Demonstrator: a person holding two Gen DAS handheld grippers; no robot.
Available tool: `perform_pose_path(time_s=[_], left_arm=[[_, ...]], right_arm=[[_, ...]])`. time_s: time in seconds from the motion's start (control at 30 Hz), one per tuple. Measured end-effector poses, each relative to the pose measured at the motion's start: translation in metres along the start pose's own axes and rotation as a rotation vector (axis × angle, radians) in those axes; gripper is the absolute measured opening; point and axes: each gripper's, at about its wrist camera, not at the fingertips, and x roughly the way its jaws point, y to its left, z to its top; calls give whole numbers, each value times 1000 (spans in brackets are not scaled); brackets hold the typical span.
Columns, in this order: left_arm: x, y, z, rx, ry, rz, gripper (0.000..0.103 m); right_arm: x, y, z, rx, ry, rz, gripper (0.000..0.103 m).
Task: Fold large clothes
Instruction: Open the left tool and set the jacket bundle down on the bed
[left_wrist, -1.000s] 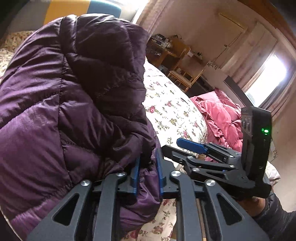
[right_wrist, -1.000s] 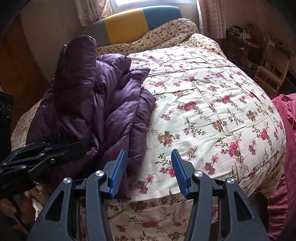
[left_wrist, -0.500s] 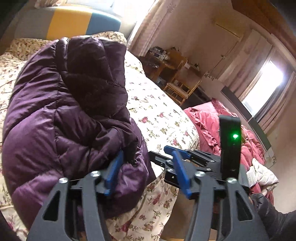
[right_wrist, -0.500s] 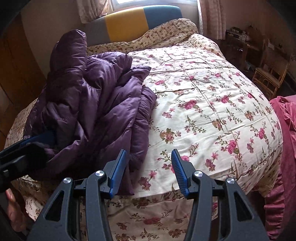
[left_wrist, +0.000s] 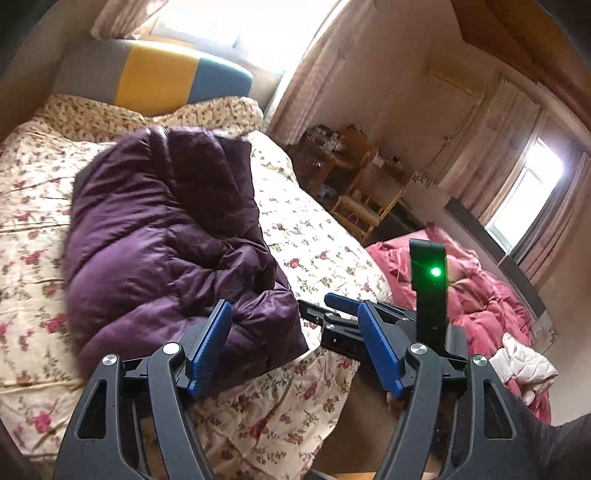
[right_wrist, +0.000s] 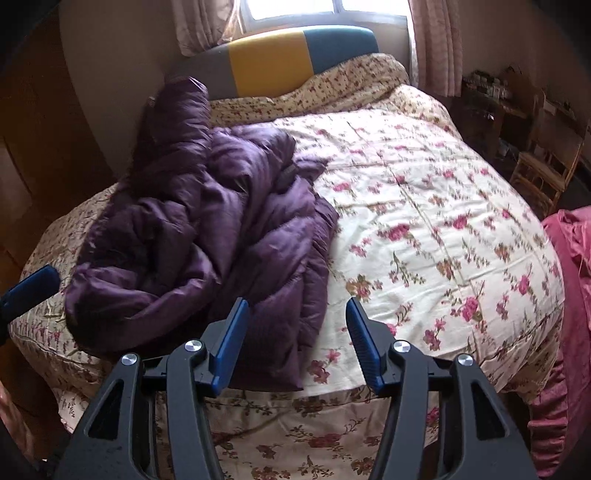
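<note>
On the bed (right_wrist: 424, 206), which is covered by a cream floral quilt, a purple puffer jacket (right_wrist: 221, 236) is seen lying bunched in thick folds toward the left half of the mattress as the right wrist view shows it. One padded part of the garment is raised near the striped grey, yellow and blue headboard (right_wrist: 273, 61), while its lower edge reaches close to the foot end of the quilt.

The left tongs (left_wrist: 295, 345) are held with the blue-padded fingers spread wide, and nothing is gripped between them; the near corner of the jacket (left_wrist: 166, 251) is seen beyond the left finger, though whether the pad is touching the fabric cannot be told from this angle. The right tongs (right_wrist: 297, 338) are likewise spread apart and are holding nothing; they are positioned just off the foot of the bed, with the jacket's hem seen behind the left finger and bare quilt behind the right one. In the left wrist view the right tongs (left_wrist: 343, 306) are seen close beside the left pair, a green light showing on the unit mounted on them.

A heap of pink bedding (left_wrist: 476, 295) is seen beside the bed, and a wooden chair (left_wrist: 369, 199) is placed by the far wall under curtained windows.
</note>
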Motion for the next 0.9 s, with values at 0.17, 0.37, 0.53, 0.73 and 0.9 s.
perform_pose_path(time_s=[0.17, 0.37, 0.53, 0.73, 0.9], left_arm=[[-66, 14, 0, -26, -117, 17, 78], [-87, 86, -16, -196, -123, 250, 78], [-57, 127, -29, -276, -40, 370, 78], [-36, 129, -31, -271, -14, 390, 78], [-34, 125, -28, -248, -5, 403, 77]], right_arm=[[-18, 11, 6, -5, -38, 19, 57], [-38, 35, 16, -32, -81, 93, 59], [-31, 57, 19, -46, -55, 146, 62], [-31, 62, 17, -44, -48, 154, 63], [-41, 60, 14, -54, -68, 154, 63]])
